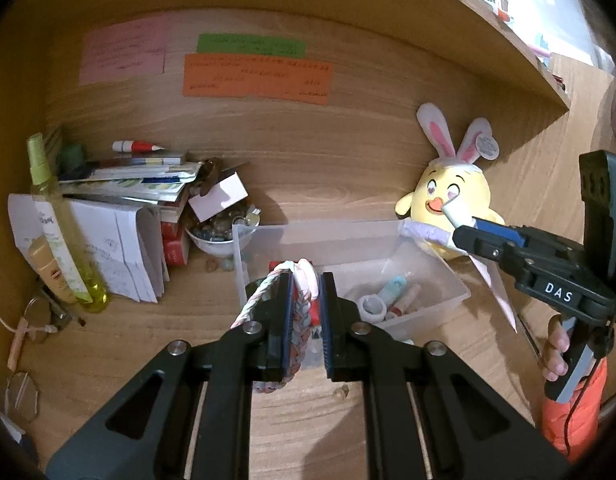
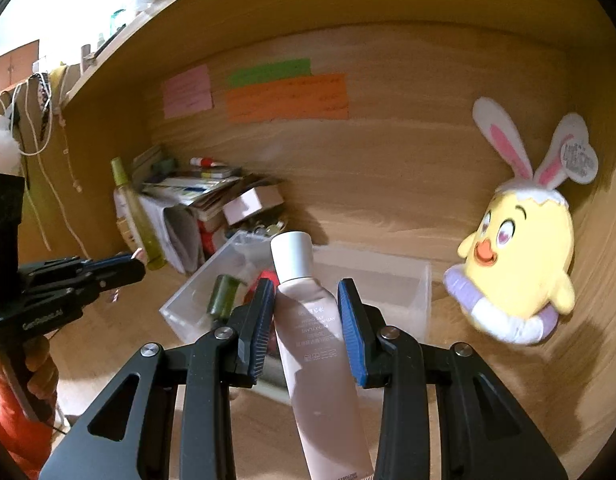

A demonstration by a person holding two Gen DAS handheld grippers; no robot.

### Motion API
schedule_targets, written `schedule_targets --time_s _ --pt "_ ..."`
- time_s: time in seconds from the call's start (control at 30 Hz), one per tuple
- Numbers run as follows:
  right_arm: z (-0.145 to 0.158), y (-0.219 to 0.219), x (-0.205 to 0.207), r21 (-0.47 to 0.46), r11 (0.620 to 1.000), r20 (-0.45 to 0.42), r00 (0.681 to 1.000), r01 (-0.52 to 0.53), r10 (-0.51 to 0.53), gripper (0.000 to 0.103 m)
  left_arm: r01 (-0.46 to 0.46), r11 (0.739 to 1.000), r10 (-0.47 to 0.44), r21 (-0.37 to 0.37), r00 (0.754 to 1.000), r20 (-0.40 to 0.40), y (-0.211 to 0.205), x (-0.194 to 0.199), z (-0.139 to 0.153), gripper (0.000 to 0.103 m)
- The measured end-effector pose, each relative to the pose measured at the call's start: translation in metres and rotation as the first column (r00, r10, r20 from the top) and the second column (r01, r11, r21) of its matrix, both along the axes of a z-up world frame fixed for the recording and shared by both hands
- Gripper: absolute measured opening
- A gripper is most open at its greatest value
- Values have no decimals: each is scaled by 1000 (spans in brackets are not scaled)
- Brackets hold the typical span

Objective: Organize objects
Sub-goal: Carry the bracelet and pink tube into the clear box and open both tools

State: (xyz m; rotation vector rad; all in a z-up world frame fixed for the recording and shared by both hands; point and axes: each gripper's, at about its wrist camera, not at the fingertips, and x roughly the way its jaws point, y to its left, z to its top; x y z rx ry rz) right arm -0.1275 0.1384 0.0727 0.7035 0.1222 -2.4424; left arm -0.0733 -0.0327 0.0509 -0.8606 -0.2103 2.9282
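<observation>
My left gripper (image 1: pixel 304 280) is shut on a bundle of braided bracelets (image 1: pixel 298 320), held above the near end of a clear plastic bin (image 1: pixel 448 280). The bin holds a roll of tape (image 1: pixel 372 307) and small tubes (image 1: pixel 404 300). My right gripper (image 2: pixel 308 284) is shut on a pale pink cream tube (image 2: pixel 312 344) with a white cap, held over the same bin (image 2: pixel 412 280). In the left wrist view the right gripper (image 1: pixel 464 236) shows at the right with the tube's cap (image 1: pixel 454 212). The left gripper (image 2: pixel 128 268) shows in the right wrist view.
A yellow chick plush (image 1: pixel 452 196) with bunny ears leans on the back wall, right of the bin. A pile of books (image 1: pixel 128 200), a green spray bottle (image 1: pixel 60 224) and a bowl of trinkets (image 1: pixel 216 232) crowd the left. Glasses (image 1: pixel 24 396) lie at the front left.
</observation>
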Motion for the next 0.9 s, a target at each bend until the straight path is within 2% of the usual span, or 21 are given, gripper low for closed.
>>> schedule_targets --time_s 0.2,0.37,0.6,0.9 --pt "6 -9 -18 50 999 -31 1000 8 -6 30 -2 1000 2 -7 1000 25 3 -20 -5 11" --pt "-1 -24 -36 107 994 -27 1000 4 -1 30 6 1000 -7 14 998 67 3 -37 -14 11" --pt "-23 -40 -62 160 987 30 1000 -5 1 30 26 1000 -26 0 993 112 11 -55 -27 11" --pt "-51 -56 -74 229 973 80 997 -36 18 28 56 998 -52 -17 985 165 22 -75 -46 11"
